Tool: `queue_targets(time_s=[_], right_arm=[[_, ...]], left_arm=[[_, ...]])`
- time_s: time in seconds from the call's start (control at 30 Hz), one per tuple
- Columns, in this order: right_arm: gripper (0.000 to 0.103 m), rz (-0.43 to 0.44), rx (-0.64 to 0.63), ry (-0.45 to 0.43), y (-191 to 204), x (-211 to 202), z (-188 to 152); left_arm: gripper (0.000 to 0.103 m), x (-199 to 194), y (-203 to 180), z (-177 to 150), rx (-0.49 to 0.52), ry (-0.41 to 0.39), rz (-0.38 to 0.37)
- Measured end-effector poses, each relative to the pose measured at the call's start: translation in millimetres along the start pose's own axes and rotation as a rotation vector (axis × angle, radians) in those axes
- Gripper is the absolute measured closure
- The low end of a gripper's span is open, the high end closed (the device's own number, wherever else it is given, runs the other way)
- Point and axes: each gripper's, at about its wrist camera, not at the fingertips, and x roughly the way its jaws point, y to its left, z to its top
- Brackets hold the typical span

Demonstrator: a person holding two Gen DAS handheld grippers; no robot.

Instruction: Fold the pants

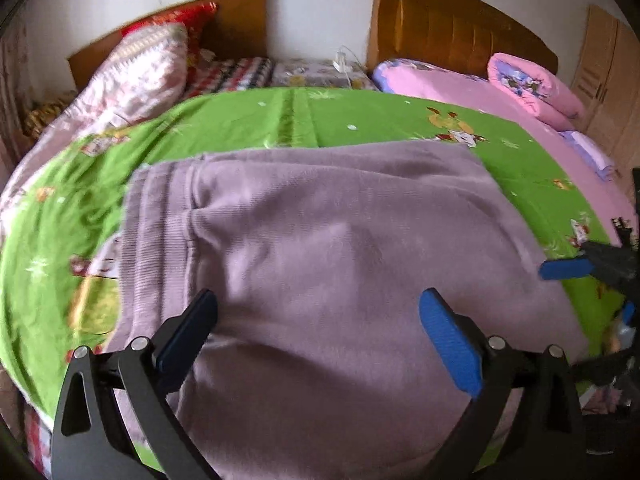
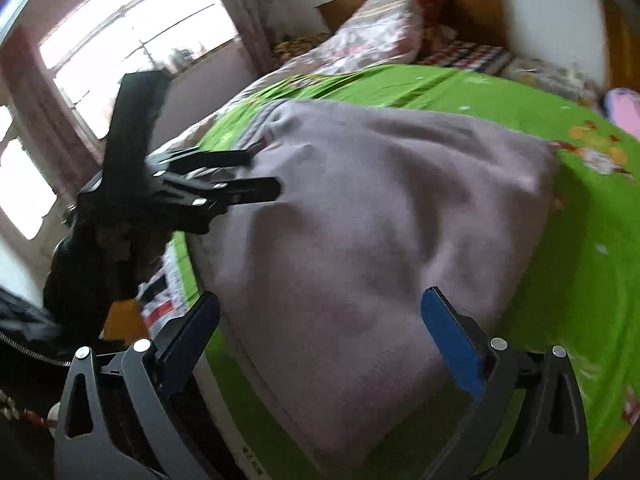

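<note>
The left gripper, fingers spread wide and holding nothing, hovers over the near part of the mauve pants, which lie flat on the green bedsheet with the ribbed waistband toward the left; the right gripper, equally wide and empty, hangs above the opposite end of the cloth; the garment looks already doubled into a broad rectangle, so the fold in hand appears to be a further halving; the next move likely calls for each gripper to drop to a near edge and pinch both layers; free sheet surrounds the far and right-hand edges, while the bed's near border lies close below; a pink quilt and a patterned pillow sit well apart.
</note>
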Motion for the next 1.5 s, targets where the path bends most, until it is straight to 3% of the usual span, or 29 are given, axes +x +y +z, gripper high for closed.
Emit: queue_targets(time_s=[0.1, 0.17, 0.4, 0.57, 0.7, 0.77, 0.87, 0.93, 1.1, 1.5], right_arm=[[0.005, -0.183, 0.008, -0.037, 3.5, -18.1, -7.7], [0.005, -0.251, 0.03, -0.093, 6.0, -33.6, -14.1], [0.005, -0.323, 0.124, -0.289, 47.5, -61.2, -30.1], [0.005, -0.376, 0.18, -0.325, 69.7, -71.5, -45.6], [0.005, -0.399, 0.216, -0.352, 79.9, -82.5, -60.5], [0.005, -0.439, 0.233, -0.362, 76.9, -86.5, -65.3], [0.005, -0.497, 0.279, -0.394, 65.8, -91.4, -67.0], [0.005, -0.497, 0.298, -0.416, 63.0, -92.8, -68.7], [0.005, -0.48, 0.294, -0.415, 63.3, -84.7, -72.0], [0.005, -0.453, 0.214, -0.342, 80.0, -64.6, -68.5]], left_arm=[[0.002, -16.1, -1.2, -5.8, -0.017, -0.047, 0.071], [0.002, -31.5, -0.4, -10.5, -0.042, -0.087, 0.089], [0.002, -86.1, -8.4, -27.0, -0.126, -0.243, 0.125], [0.002, -105.9, -21.0, -34.9, -0.167, -0.239, 0.123], [0.002, -116.3, -40.5, -50.6, -0.129, -0.24, 0.281], [0.002, -115.9, -44.3, -53.3, -0.128, -0.253, 0.268], [0.002, -110.4, -46.5, -55.6, -0.163, -0.245, 0.179], [0.002, -107.5, -50.9, -58.6, -0.161, -0.228, 0.136], [0.002, -103.6, -62.6, -62.7, -0.119, -0.227, 0.197], [0.002, -98.1, -62.7, -64.8, -0.126, -0.208, 0.183]])
